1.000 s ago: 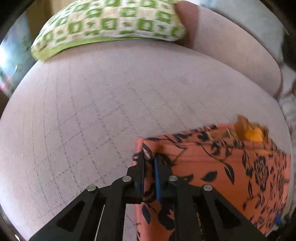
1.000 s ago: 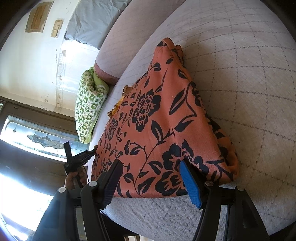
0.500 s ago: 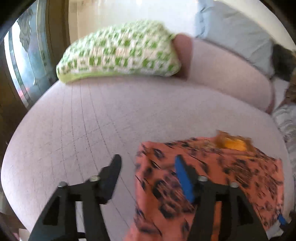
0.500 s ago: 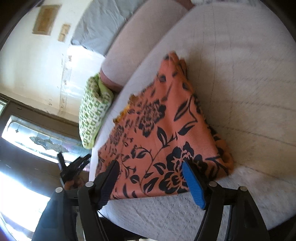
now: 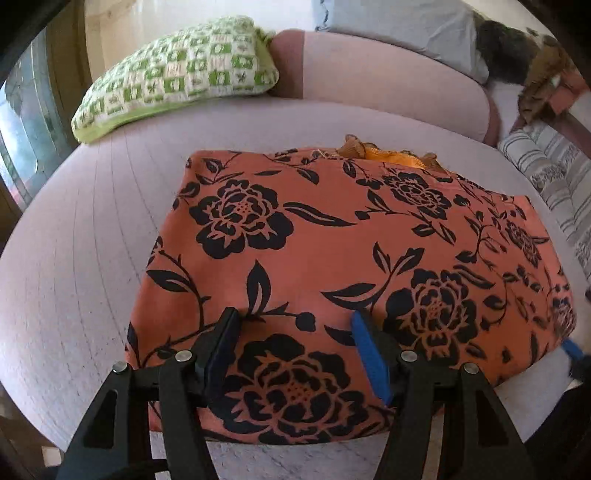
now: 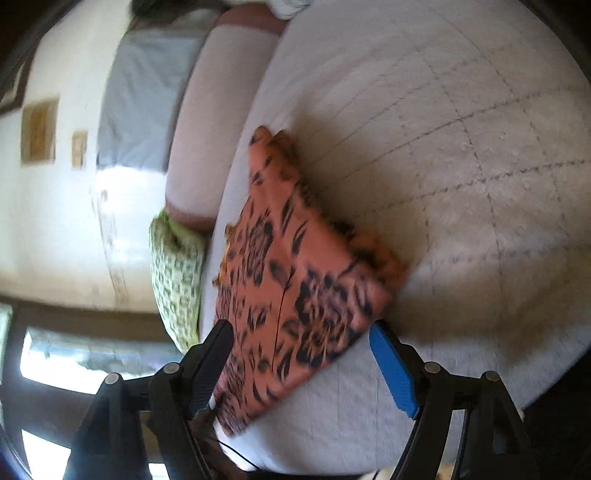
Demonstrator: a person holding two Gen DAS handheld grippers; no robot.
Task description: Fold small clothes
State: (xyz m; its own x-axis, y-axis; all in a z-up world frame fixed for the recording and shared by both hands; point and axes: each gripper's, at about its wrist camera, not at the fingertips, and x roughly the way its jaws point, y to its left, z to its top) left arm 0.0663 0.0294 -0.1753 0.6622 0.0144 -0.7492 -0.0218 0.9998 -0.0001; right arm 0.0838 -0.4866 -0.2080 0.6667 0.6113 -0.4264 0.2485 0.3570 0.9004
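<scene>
Pinkish quilted sofa seat (image 5: 92,229) fills both views, stitched grid lines across it; padded backrest (image 5: 388,77) runs along the far side, ahead of the left tool. Grey-blue cloth (image 5: 399,26) draped over the backrest top. Green-and-white checked cushion (image 5: 177,70) lies at the far left of the seat against the backrest, well ahead and left of the left tool. Striped cushion (image 5: 546,173) far right of the left tool, at the seat edge.

Orange garment with black floral print (image 5: 332,258) lies folded flat on the seat as a rough rectangle, directly ahead of and under the left tool, its near edge close to the front of the seat. A frilly orange-yellow bit (image 5: 388,153) pokes out at its far edge.

Left tool (image 5: 295,332) released, jaws spread, having just come apart; it hangs over the near part of the garment, fabric showing between the fingers, pads not pinching it.

Right tool (image 6: 301,345) also released, jaws wide and just been widening; view rolled sideways and blurred. The near corner of the garment (image 6: 295,295) sits between its fingers, not gripped; can't tell if the black finger touches fabric. In the left wrist view the right tool's blue pad (image 5: 572,349) shows at the garment's right edge.
</scene>
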